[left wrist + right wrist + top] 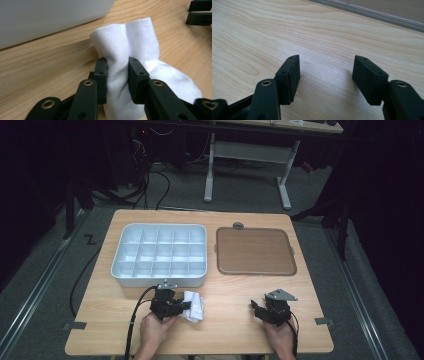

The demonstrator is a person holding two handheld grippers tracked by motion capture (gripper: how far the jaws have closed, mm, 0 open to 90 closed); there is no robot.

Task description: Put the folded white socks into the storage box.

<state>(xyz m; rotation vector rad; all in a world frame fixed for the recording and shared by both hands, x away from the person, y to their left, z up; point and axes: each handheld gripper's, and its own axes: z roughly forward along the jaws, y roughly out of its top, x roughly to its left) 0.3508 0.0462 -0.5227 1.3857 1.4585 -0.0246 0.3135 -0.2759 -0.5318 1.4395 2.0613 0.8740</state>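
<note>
The left gripper (pixel 117 75) has its two black jaws pinched on a bunched fold of a white sock (pixel 130 50), the knit fabric pressed thin between the pads. No earlier picture is at hand, so only the present clamp is stated. In the high view, this gripper (pixel 186 305) lies low on the wooden table (pixel 235 295), pointing toward 3 o'clock, and the sock (pixel 194 306) sits directly at its tips, on the 3 o'clock side of the hand.

The sock lies crumpled rather than flat. In the left gripper view its bulk runs away from the jaws toward 12 o'clock, with a second lobe spilling toward 4 o'clock; a clear long axis cannot be told from this bunching.

From the clamped sock, the white compartment tray (pixel 159 254) lies at 11 o'clock, near but apart from the fabric. The brown flat tray (pixel 255 251) lies at 1 o'clock, farther off.

The right gripper (pixel 325 75) stands wide, nothing between its pads, bare wood beneath. In the high view it (pixel 260 309) rests at 3 o'clock from the sock, well apart.

Judgement: the left hand is the nearer hand and already holds the sock; a lift toward 11 o'clock appears the shortest route to the compartments.
</note>
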